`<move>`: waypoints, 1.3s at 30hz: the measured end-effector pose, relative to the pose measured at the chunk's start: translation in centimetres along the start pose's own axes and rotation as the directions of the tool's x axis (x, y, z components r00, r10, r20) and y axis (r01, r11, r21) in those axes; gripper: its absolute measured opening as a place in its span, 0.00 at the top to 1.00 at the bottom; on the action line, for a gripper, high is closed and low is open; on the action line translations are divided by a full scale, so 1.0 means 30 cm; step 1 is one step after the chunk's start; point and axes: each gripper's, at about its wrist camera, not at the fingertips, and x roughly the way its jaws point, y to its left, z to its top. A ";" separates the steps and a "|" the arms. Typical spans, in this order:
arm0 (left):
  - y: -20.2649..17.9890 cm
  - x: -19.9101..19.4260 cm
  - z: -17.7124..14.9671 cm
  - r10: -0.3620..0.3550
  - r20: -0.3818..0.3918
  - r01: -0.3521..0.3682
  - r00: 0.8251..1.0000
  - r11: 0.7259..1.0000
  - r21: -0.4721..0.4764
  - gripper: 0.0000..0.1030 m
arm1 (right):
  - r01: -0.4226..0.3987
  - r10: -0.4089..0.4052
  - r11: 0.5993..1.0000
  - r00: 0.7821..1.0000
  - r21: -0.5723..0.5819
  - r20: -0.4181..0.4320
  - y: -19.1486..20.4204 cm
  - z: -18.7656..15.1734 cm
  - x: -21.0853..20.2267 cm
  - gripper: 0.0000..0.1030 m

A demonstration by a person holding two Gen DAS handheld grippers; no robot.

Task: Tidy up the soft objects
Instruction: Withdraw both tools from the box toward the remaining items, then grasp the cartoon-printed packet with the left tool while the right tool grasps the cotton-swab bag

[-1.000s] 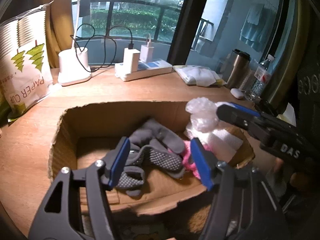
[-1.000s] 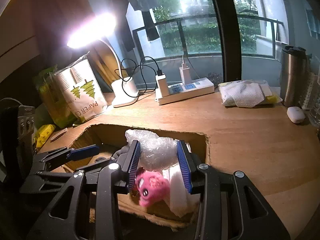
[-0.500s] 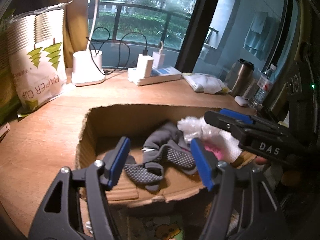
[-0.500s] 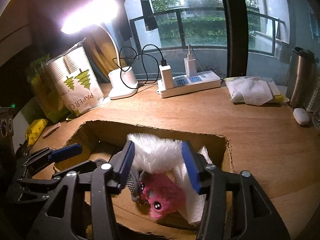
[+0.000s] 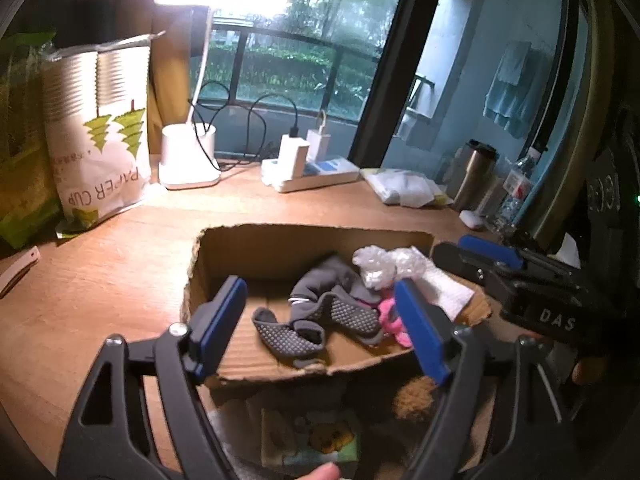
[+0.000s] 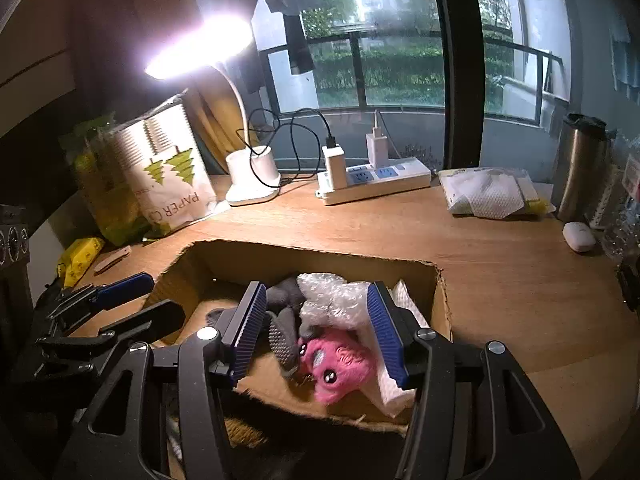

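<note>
Two views cover this moment; we take the left wrist view first. Our left gripper point(image 5: 320, 316) hangs above the near edge of the cardboard box point(image 5: 280, 248) with its jaws spread wide and nothing between them. Inside the box lie the grey socks point(image 5: 320, 312), and toward the box's right wall sit the bubble wrap point(image 5: 380, 264), the pink plush toy point(image 5: 390, 316) and a white foam sheet point(image 5: 448, 292). The box rests on the wooden tabletop point(image 5: 120, 256).

In the right wrist view, our right gripper point(image 6: 316, 332) hangs over the right half of the box point(image 6: 304, 256), jaws apart and clamped on nothing. The bubble wrap point(image 6: 332, 296) and pink plush toy point(image 6: 336, 364) lie below and between its pads, resting in the box, the toy nearest the front wall. The socks point(image 6: 280, 320) sit left of the toy.

We judge the placing step complete for these items, since all visible soft objects are in the box. The next move calls for locating any soft object outside the box; none is clearly visible on the tabletop here.
</note>
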 end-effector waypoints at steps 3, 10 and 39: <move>-0.008 -0.030 -0.005 -0.001 0.012 0.001 1.000 1.000 0.003 0.23 | 0.001 -0.001 1.000 1.000 -0.009 0.014 0.020 -0.009 -0.041 0.46; -0.017 -0.107 -0.032 -0.001 0.034 0.001 0.999 1.000 0.000 0.22 | 0.004 -0.003 1.000 0.999 -0.018 0.035 0.062 -0.041 -0.116 0.46; 0.013 -0.159 -0.238 0.026 -0.039 -0.028 0.999 0.999 -0.028 0.22 | -0.010 0.009 1.000 0.998 -0.018 -0.057 0.134 -0.255 -0.137 0.46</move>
